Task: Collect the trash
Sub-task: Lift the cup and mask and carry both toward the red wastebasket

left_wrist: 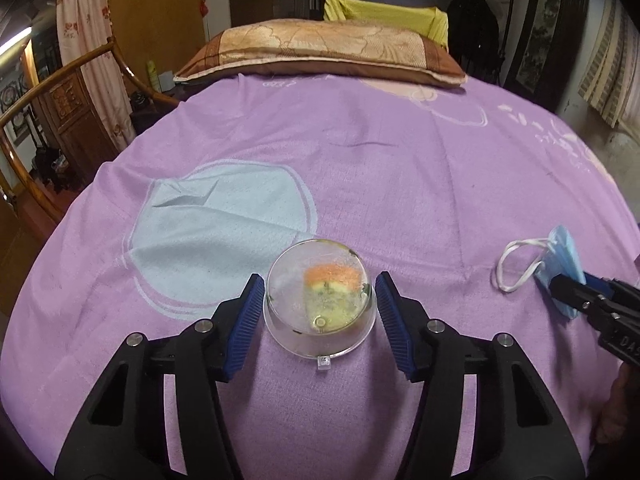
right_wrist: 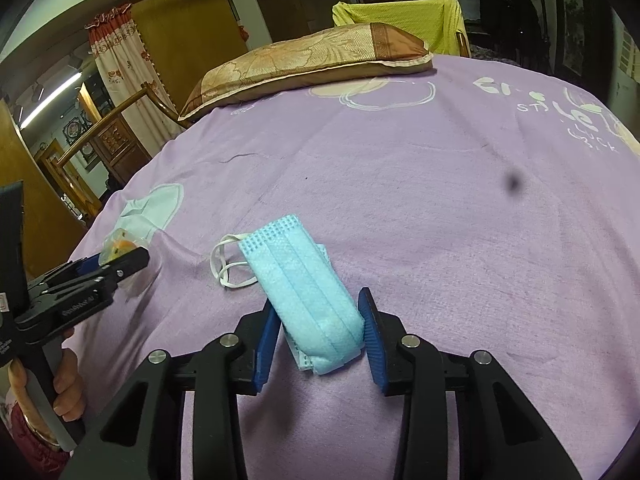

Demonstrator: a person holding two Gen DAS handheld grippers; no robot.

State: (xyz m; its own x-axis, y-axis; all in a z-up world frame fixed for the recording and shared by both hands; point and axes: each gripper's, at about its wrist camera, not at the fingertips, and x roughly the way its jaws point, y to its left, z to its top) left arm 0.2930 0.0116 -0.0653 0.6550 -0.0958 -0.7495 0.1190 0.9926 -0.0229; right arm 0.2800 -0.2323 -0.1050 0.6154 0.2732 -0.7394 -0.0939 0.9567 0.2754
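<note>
The left gripper (left_wrist: pixel 320 312) straddles a clear plastic cup (left_wrist: pixel 320 306) lying upside down on the purple bedsheet (left_wrist: pixel 400 184), orange and yellow residue inside it; its blue pads (left_wrist: pixel 250 328) stand just beside the cup's walls on either side, and whether they press on it cannot be told. To its right, the right gripper (right_wrist: pixel 320 320) brackets a folded blue face mask (right_wrist: pixel 308 296), the left pad touching the mask's edge and the right pad at its rounded end. The mask's white ear loops (right_wrist: pixel 230 260) trail ahead and to the left of those fingers, while a patterned pillow (right_wrist: pixel 304 64) lies far ahead at the bed's head.
</note>
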